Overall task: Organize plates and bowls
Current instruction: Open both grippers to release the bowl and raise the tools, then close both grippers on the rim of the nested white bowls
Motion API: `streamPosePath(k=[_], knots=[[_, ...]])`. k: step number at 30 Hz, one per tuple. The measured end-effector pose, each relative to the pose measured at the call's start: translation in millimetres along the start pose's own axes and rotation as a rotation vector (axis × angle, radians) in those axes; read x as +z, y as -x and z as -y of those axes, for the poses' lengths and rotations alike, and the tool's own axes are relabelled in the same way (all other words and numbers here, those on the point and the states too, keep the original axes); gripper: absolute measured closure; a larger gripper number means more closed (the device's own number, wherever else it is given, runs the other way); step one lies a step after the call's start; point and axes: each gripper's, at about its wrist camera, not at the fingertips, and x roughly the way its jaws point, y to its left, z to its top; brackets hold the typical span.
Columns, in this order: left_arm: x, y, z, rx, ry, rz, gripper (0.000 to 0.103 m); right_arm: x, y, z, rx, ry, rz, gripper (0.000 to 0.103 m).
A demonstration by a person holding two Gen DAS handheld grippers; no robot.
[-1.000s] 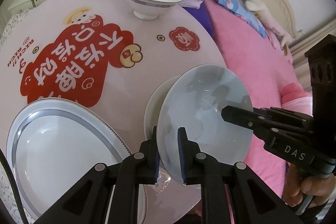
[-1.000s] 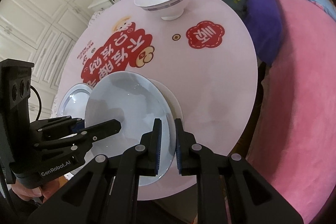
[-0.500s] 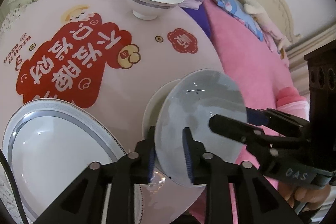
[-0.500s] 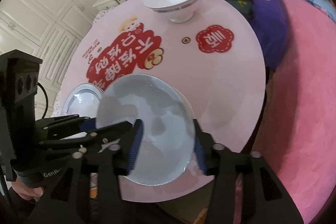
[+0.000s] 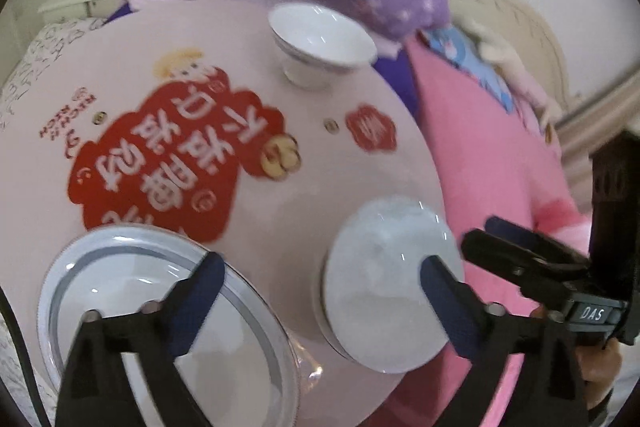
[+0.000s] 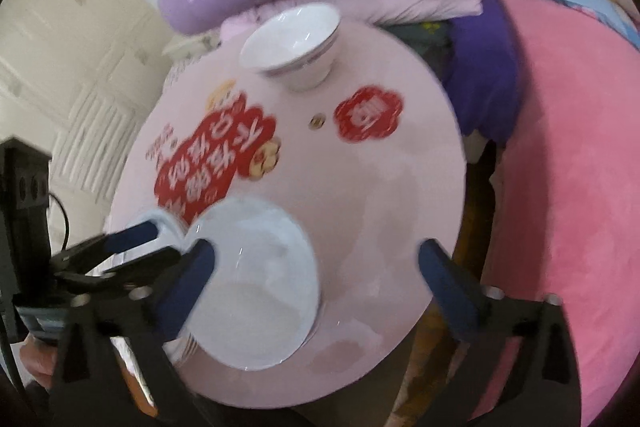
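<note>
Both fingers spread wide, gripping nothing. Pale plate stacked on another at the surface's near edge. Large rimmed plate alongside; bowl far. Lift clear, avoid nudging stack.

A round pink table is carrying a white bowl at the far side, a rimmed plate near left, and stacked plates near right.
</note>
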Motion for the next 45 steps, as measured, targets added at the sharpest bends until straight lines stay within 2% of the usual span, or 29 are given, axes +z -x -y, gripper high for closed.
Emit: streamPosePath(k=[11,21,32,37,45], knots=[[27,17,-18,0.051,0.026,0.098,0.003,32,-4,16,0.037,-0.053,0.057,0.000],[87,-11,-46,0.091,0.135,0.114,0.003,93,-28,30,0.054,-0.081,0.066,0.000],[158,-81,-60,0.099,0.200,0.040,0.004,160,-81,38,0.065,-0.074,0.009,0.000],[180,-114,-64,0.085,0.224,-0.006,0.010,176,-101,35,0.078,-0.065,-0.017,0.003],[206,-156,-63,0.089,0.244,-0.036,0.015,191,-123,38,0.085,-0.069,-0.045,0.011]])
